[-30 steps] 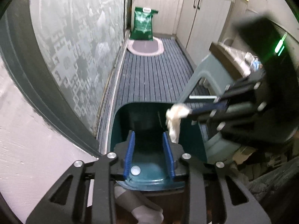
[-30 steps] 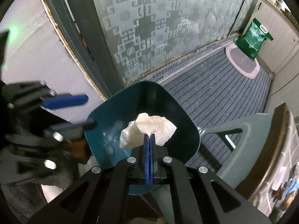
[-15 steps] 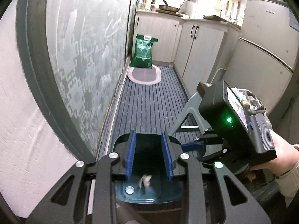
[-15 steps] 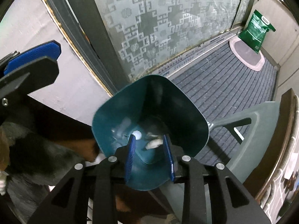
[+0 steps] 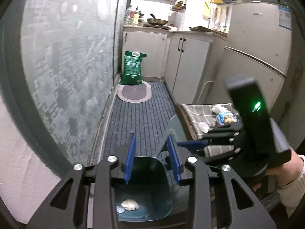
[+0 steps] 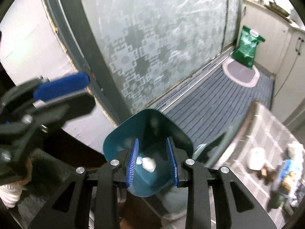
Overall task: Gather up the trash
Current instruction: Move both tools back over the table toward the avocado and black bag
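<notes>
A teal bin stands open on the floor below both grippers. A crumpled white tissue lies on its bottom beside a small round white lid. My left gripper hovers above the bin's rim, its jaws opening with nothing between them. In the right wrist view my right gripper hangs open over the bin, and the tissue shows far below, between its pads. More trash lies on a striped cloth table to the right.
A frosted patterned glass door runs along the left. A green bag and an oval mat sit at the far end of the ribbed floor. White cabinets and a fridge line the right.
The right gripper opened and let go of the tissue, which dropped into the bin. Both grippers rose and tilted up from the bin. The left jaws spread wider.
</notes>
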`<state>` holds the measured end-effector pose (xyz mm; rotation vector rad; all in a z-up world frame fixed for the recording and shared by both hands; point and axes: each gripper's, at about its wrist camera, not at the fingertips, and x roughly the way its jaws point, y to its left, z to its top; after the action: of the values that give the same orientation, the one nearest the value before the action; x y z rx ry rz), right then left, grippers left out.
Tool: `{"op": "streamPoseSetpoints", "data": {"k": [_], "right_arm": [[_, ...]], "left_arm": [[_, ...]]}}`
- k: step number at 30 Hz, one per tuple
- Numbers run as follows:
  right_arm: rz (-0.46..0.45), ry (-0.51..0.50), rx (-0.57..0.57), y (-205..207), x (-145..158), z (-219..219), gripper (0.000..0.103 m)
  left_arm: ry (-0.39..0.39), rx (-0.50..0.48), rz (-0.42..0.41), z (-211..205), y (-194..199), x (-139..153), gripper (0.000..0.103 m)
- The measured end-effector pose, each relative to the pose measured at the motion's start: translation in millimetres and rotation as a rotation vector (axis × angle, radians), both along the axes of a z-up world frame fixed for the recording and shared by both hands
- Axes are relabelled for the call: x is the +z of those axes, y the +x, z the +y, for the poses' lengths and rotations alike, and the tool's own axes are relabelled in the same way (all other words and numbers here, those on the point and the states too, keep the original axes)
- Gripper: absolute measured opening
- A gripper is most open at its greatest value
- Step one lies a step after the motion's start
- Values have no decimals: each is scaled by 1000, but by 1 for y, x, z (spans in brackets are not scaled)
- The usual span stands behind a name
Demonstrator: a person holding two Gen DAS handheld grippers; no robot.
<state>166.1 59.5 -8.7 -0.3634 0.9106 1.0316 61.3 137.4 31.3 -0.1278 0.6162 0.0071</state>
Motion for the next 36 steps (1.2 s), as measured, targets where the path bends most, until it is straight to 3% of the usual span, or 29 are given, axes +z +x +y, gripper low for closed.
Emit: {"op": "streamPoseSetpoints", "data": {"k": [8, 22, 25, 36], "right_arm": [[-49, 42, -95, 20, 20, -64, 30], [-112, 97, -308, 59, 39, -192, 47], [-135, 88, -343, 64, 38, -217, 49], [-170, 30, -376, 67, 19, -261, 59]], "left_arm": [[-16, -67, 11, -40, 20, -4, 45], [-50, -199, 79, -115, 61, -28, 49], [-51, -223, 96, -131, 67, -34, 54], [-54, -273, 150, -176, 99, -60, 55]]}}
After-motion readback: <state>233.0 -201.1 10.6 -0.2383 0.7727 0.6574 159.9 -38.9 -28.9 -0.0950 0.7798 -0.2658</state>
